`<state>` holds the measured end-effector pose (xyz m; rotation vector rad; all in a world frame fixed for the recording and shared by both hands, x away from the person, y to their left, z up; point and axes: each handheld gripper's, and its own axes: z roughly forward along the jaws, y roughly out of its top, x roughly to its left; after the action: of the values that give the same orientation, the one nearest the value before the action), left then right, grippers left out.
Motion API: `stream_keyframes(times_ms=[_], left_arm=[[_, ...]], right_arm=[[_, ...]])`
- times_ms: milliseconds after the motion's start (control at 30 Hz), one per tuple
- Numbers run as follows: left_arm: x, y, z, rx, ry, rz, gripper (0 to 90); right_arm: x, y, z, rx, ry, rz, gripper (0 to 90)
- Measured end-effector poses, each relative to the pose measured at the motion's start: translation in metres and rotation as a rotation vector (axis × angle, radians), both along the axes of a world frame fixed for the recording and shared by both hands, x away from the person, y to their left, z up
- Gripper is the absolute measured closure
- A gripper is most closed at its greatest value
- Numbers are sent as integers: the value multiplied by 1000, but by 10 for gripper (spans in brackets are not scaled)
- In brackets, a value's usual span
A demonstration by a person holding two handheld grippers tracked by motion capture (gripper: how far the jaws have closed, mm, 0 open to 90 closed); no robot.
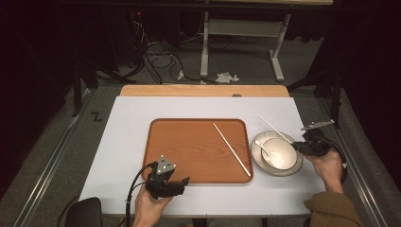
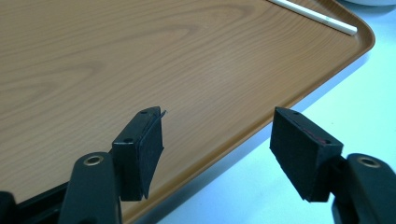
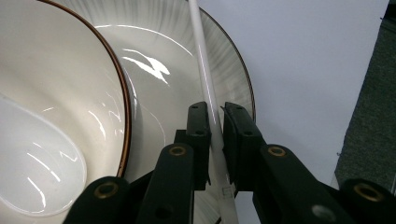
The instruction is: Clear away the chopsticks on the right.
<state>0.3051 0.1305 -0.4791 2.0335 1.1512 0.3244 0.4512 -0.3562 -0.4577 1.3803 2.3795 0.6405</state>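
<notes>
A white chopstick [image 3: 201, 56] lies across the rim of a ribbed plate [image 3: 177, 60], and my right gripper [image 3: 217, 121] is shut on its near end. In the high view that chopstick [image 1: 273, 127] slants back from the plate [image 1: 256, 152] toward the table's rear, with the right gripper [image 1: 299, 145] at the plate's right edge. A cream bowl [image 1: 280, 152] with a white spoon [image 1: 261, 147] in it stands on the plate. A second chopstick [image 1: 231, 149] lies on the wooden tray [image 1: 189, 151]. My left gripper [image 2: 219, 140] hangs open over the tray's front rim, nothing between its jaws.
The tray sits mid-table on a white mat [image 1: 127, 142], the plate just to its right. A dark object [image 1: 85, 213] pokes in at the front left corner. Beyond the table, cables [image 1: 156, 59] and a white table frame [image 1: 241, 42] stand on the floor.
</notes>
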Motion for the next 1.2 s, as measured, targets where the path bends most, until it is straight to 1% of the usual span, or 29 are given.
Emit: stream_keyframes(times_ms=[100,267,300,333,500,733,867,933,1067,1167,1200], left_arm=[[0,0,0,-2,-1,-4,346],[0,0,1,-2,-1,-8,346],[0,0,1,-3,-2,-8,346],[0,-1,1,-4,-3,-9,346],[3,-4,1,-4,2,-23,346],[8,-10,1,1,-2,-62,346],[13,-15,2,2,-4,-90,346],[15,-18,2,3,-5,-106,345],[19,-23,3,-1,-6,-133,345],[22,-27,3,-5,-6,-148,347],[23,-28,3,-4,-7,-157,347]], right_arm=[[-1,1,-1,-14,-10,-1,844],[-2,2,-1,2,-11,-12,850],[-2,2,0,-7,-19,-13,850],[-3,2,1,3,-23,-15,850],[-11,2,12,32,-76,-21,851],[-31,5,33,56,-149,-23,851],[-47,16,46,86,-178,0,851],[-55,25,51,89,-190,23,851],[-71,46,60,99,-196,63,850],[-82,61,63,111,-192,94,850],[-85,65,63,113,-188,97,850]])
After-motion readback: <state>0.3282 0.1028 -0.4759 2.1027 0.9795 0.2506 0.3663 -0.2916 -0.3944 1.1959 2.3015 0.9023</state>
